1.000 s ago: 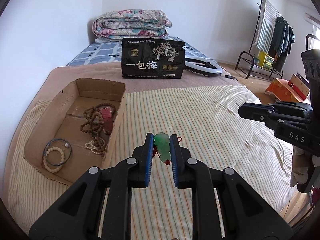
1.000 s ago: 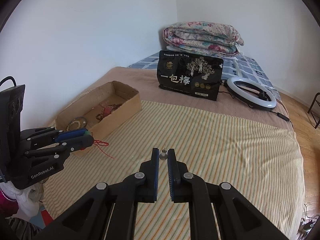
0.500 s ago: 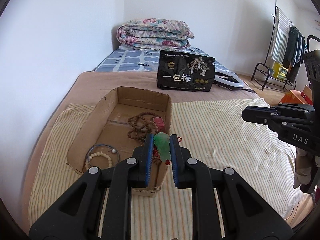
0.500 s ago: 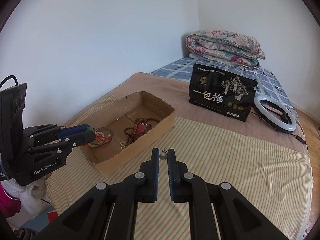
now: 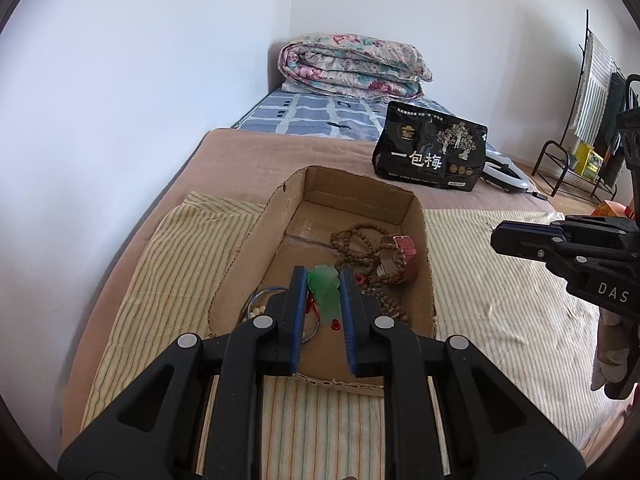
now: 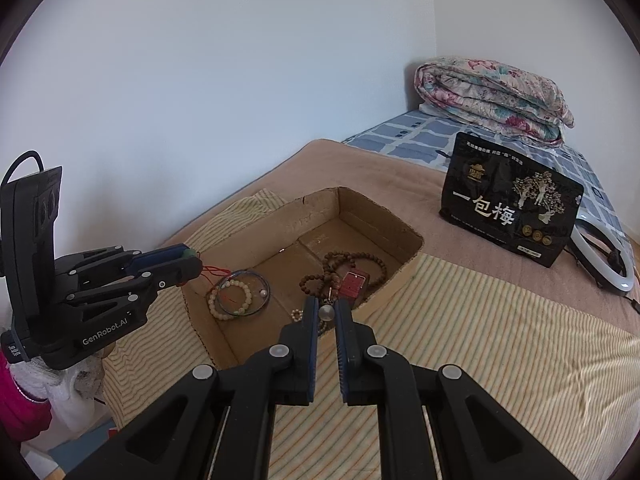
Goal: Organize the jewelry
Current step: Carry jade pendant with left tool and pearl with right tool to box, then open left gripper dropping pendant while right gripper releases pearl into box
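1. The bed (image 6: 500, 340) is the biggest thing here. It has a striped cloth (image 6: 460, 352) spread on it. I can see no jewelry lying loose on the cloth, so the picking up looks almost done.

2. The cardboard box (image 6: 280, 220) sits on the cloth near the wall. This is where the jewelry goes, and a lot is in it already.

3. Inside the box lie long brown beads (image 6: 352, 264), a red watch (image 6: 354, 284), a pale bead bracelet (image 6: 230, 300) and a thin blue ring (image 6: 262, 286) around it.

4. The left tongs (image 5: 323, 292) hang over the near end of the box, pinching a green pendant (image 5: 326, 288) between the blue pads. Its red string (image 6: 214, 270) dangles down into the box. The pendant is not dropped in yet.

5. The right tongs (image 6: 326, 314) are squeezed nearly closed on a small silver bead (image 6: 326, 313) with a tiny loop on top. They hover over the near wall of the box.

6. What is left, I think — both tongs must let go so the pendant and the little bead land in the box. I cannot tell if more jewelry waits somewhere out of sight.
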Available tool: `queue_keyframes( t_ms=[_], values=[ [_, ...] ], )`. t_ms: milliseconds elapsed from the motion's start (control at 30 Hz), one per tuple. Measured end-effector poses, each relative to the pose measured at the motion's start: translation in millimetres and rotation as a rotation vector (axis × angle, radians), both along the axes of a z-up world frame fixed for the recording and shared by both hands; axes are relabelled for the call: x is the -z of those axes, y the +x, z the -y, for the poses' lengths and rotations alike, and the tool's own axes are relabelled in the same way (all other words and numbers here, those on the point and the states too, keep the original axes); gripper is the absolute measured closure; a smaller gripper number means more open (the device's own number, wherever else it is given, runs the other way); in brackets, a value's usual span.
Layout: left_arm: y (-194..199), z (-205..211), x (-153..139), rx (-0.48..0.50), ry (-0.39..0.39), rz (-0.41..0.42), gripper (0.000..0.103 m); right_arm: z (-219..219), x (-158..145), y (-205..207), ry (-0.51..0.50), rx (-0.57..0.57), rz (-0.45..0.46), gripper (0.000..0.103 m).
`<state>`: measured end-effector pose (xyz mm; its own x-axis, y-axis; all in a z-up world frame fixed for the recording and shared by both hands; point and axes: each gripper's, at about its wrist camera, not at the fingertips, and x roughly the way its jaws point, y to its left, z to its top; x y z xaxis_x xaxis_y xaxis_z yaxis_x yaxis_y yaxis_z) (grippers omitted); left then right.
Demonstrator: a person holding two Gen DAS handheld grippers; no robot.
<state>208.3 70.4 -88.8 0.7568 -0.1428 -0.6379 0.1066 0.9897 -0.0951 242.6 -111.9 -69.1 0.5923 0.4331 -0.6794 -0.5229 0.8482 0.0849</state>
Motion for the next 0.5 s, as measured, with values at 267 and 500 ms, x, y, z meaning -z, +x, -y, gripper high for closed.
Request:
queue_keyframes(
  t_ms=[267,500],
  values=[
    [13,-10,12,-0.017,-0.015,-0.030,0.088,-24,10,18,0.014,-0.020,-0.027,0.097],
    [17,-12,17,-0.012,-0.020,-0.046,0.088,-35,22,27,0.011,-0.022,-0.056,0.096]
  ],
)
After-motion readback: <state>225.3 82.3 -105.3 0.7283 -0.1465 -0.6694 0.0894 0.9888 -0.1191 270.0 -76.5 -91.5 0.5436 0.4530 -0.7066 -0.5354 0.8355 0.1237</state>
